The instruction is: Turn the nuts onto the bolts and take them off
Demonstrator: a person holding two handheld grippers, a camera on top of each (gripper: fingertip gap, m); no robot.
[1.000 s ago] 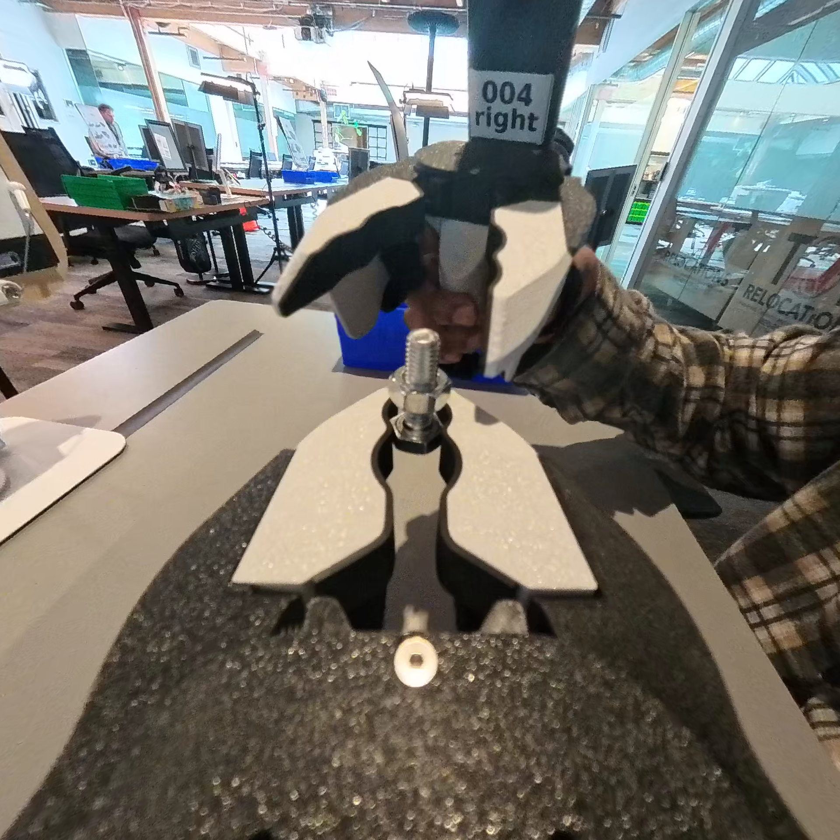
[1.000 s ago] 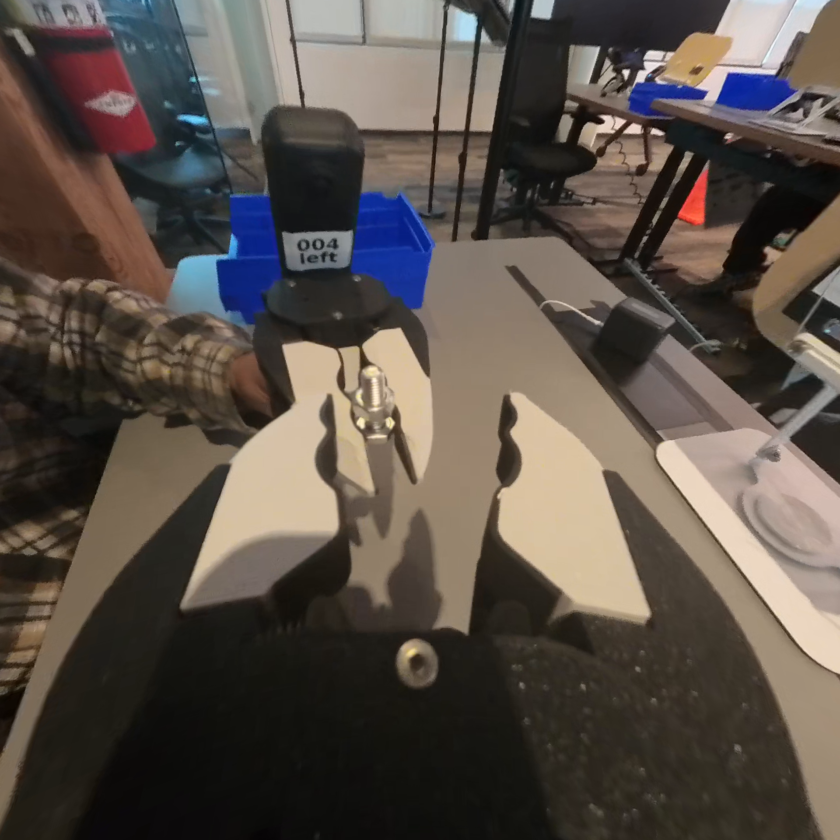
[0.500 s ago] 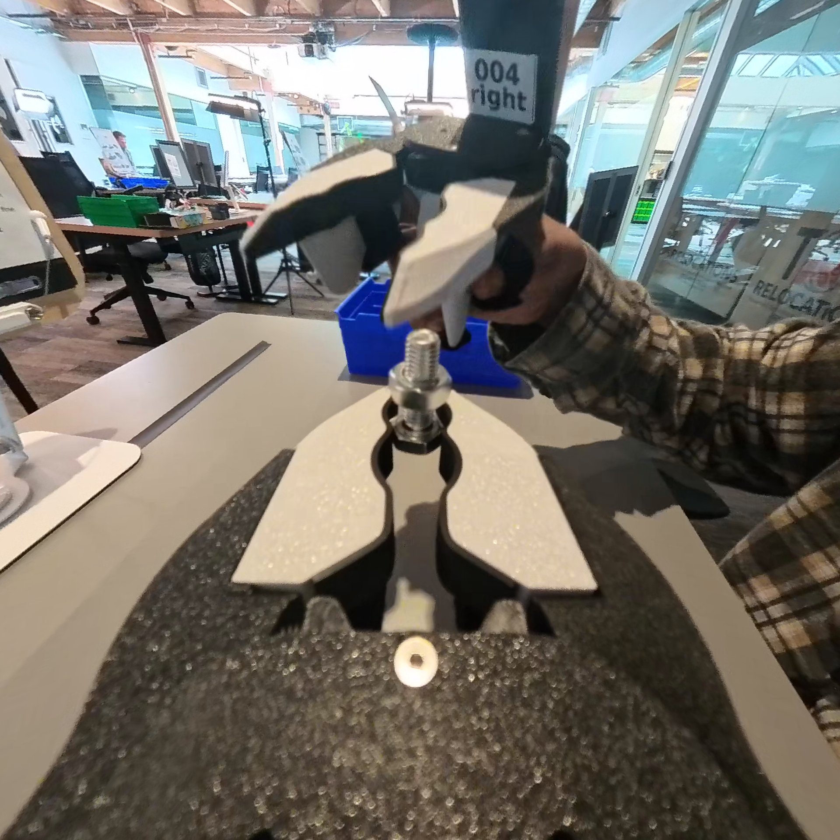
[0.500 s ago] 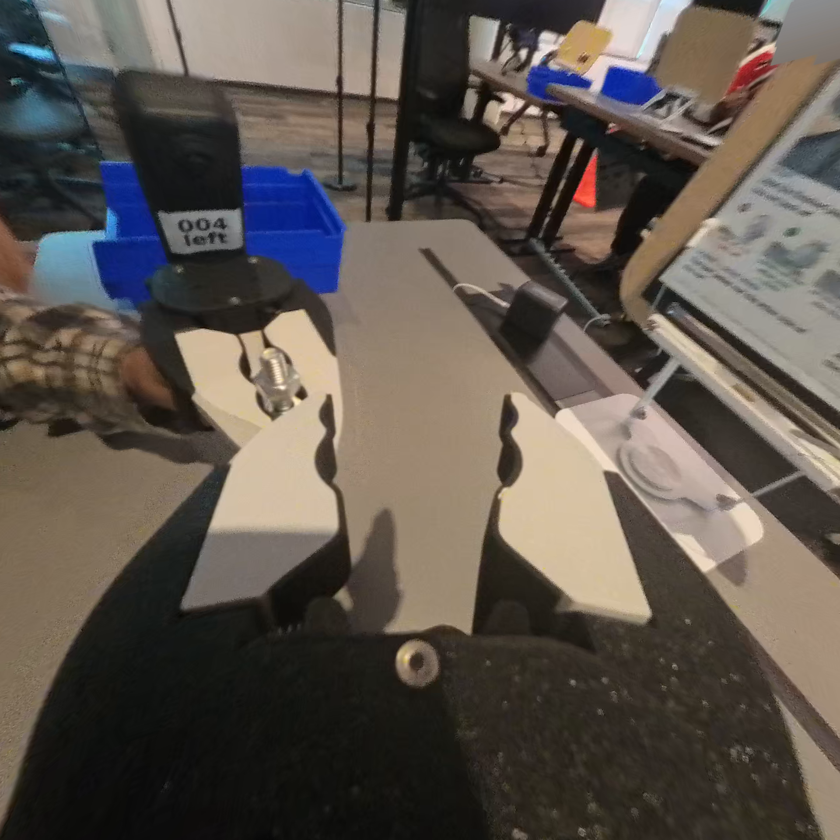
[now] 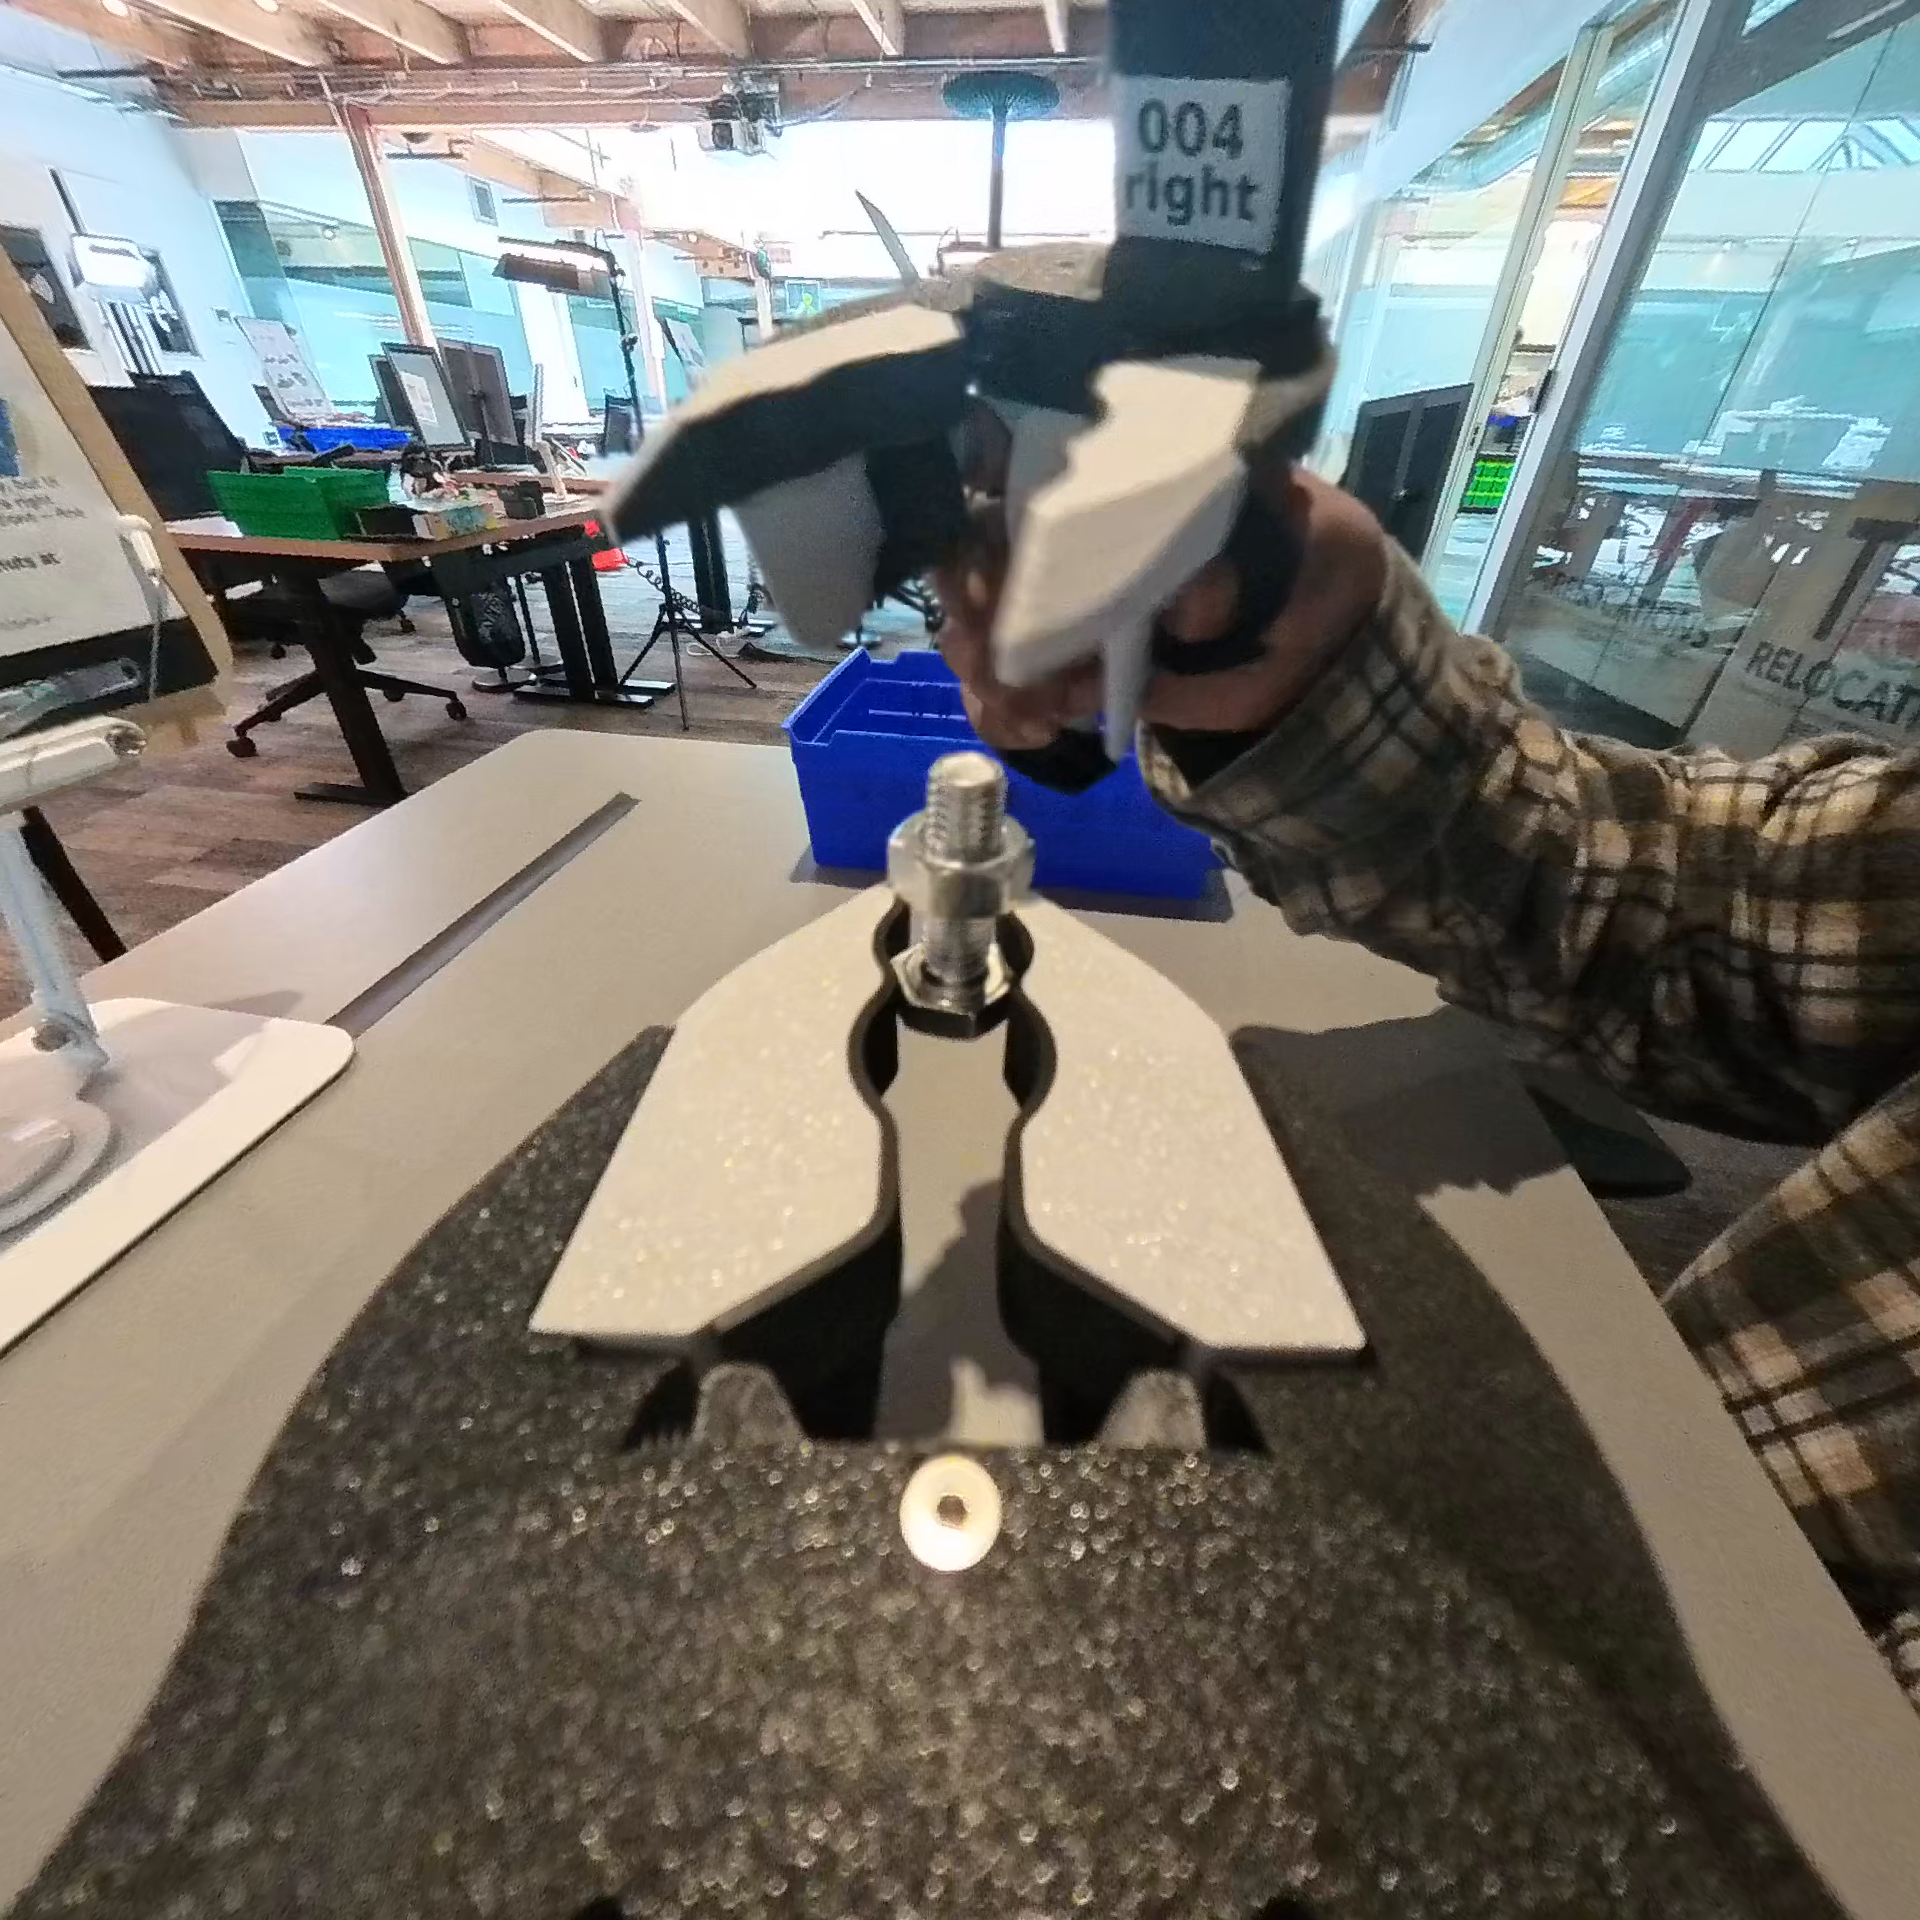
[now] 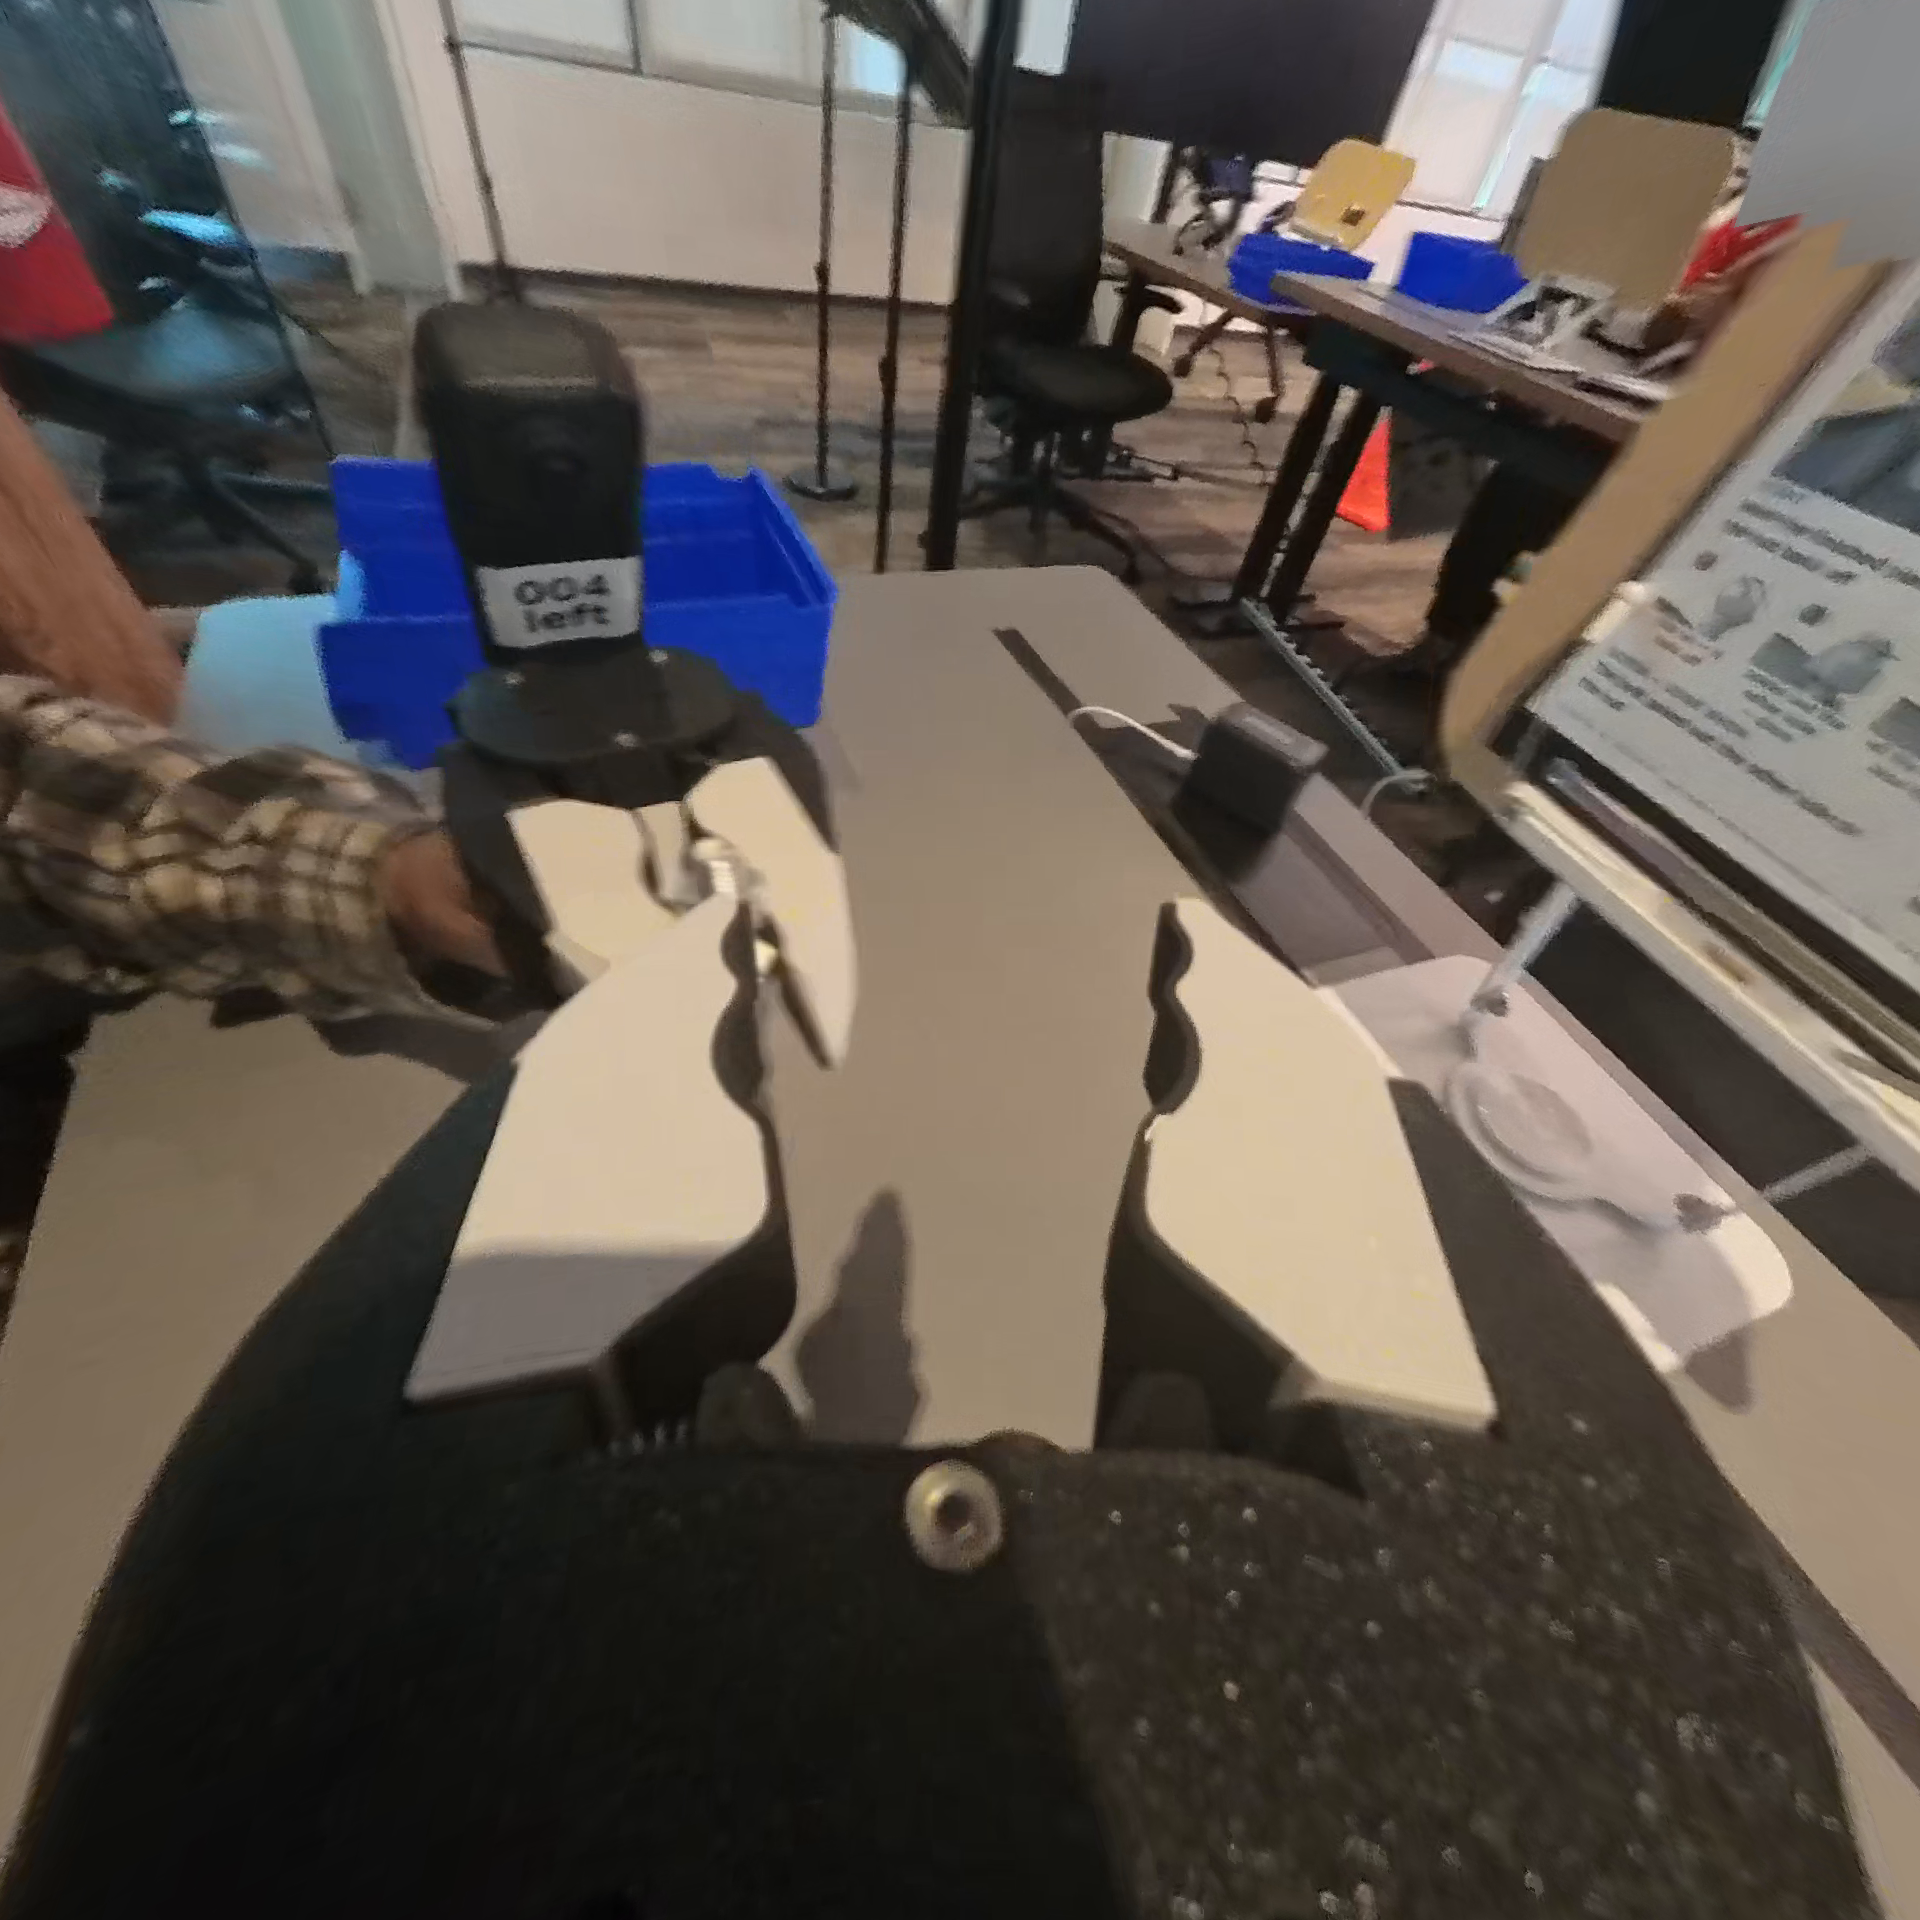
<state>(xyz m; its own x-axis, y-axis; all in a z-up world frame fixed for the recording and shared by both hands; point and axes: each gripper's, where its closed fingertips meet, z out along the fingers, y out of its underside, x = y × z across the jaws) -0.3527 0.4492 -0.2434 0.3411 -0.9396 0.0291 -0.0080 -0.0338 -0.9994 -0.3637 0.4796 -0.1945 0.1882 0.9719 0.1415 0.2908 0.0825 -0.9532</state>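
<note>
In the left wrist view my left gripper [image 5: 954, 977] is shut on the hex head of a silver bolt [image 5: 961, 800] and holds it upright over the grey table [image 5: 1299, 966]. A silver nut [image 5: 958, 875] sits on the thread, a short way below the top. My right gripper [image 5: 852, 613] hangs open and tilted above and behind the bolt, clear of it. In the right wrist view my right gripper [image 6: 951, 925] is open and empty. There, the left gripper [image 6: 707, 883] and bolt [image 6: 712, 868] are partly hidden behind its left finger [image 6: 623, 1122].
A blue bin [image 5: 873, 748] stands on the table behind the bolt and also shows in the right wrist view [image 6: 727, 582]. A white stand base [image 5: 156, 1122] lies at one table edge, below a board with a printed sheet [image 6: 1714, 675]. A black adapter [image 6: 1252, 758] sits by the table slot.
My right gripper has lifted up and away from the bolt, tilting sideways and staying open. My left gripper still holds the bolt in the same place.
</note>
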